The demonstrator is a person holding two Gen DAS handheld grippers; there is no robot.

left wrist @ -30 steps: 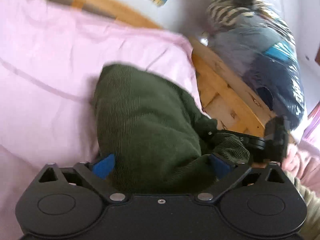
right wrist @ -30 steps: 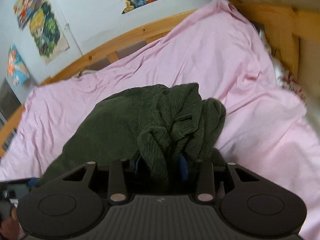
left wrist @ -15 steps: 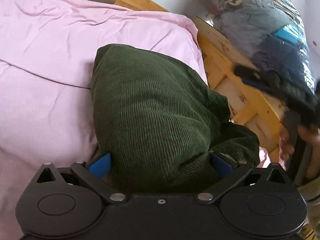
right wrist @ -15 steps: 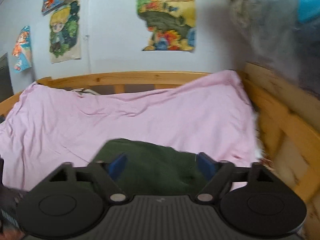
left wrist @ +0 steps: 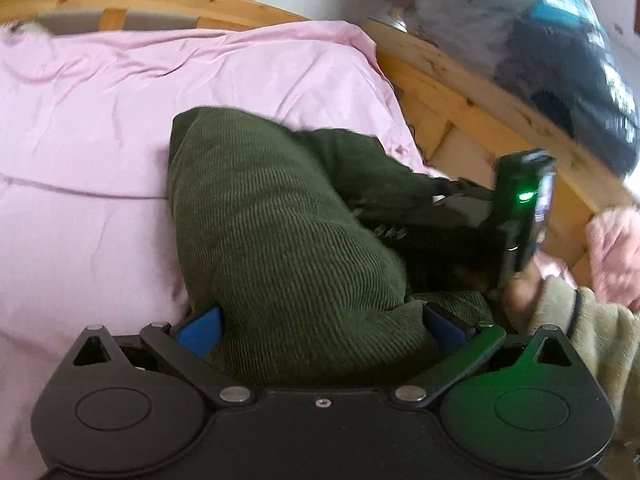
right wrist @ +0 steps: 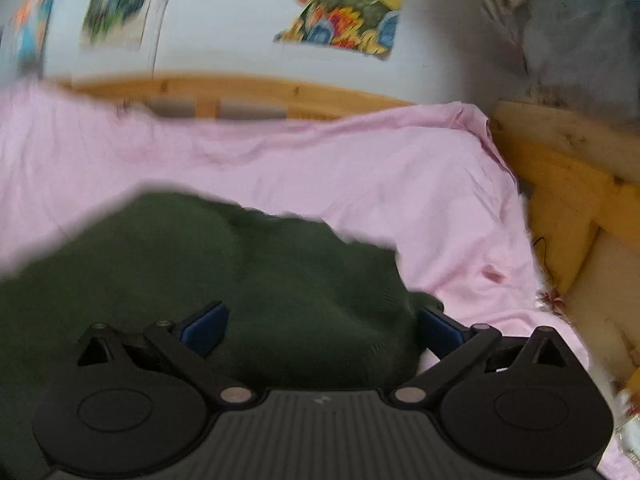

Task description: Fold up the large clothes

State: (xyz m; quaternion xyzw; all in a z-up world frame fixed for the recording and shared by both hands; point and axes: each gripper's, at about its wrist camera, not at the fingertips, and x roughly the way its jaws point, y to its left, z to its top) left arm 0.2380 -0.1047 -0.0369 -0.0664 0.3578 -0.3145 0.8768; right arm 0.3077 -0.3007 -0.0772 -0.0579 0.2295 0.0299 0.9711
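Lying bunched on the pink bed sheet (left wrist: 100, 152): green corduroy garment (left wrist: 280, 240) | left claw (left wrist: 320, 320): pads spread wide, cloth bulging between them, grip unclear | right claw (right wrist: 320, 326): jaws opening, garment between pads, unpinched

The garment (left wrist: 280, 240) is dark olive green, with a fine ribbed corduroy pattern of thin parallel lines. It lies on a pale pink sheet (left wrist: 100, 140) of one plain colour. The bed frame (left wrist: 460, 92) is light honey-coloured wood with some darker knots. The wall (right wrist: 224, 20) is white, and the posters (right wrist: 344, 4) on it show yellow, green, orange and blue drawings. Both grippers have black bodies and blue pads (right wrist: 204, 328). The sleeve (left wrist: 588, 340) is beige and fluffy. A small green light (left wrist: 524, 197) shines on the black device.
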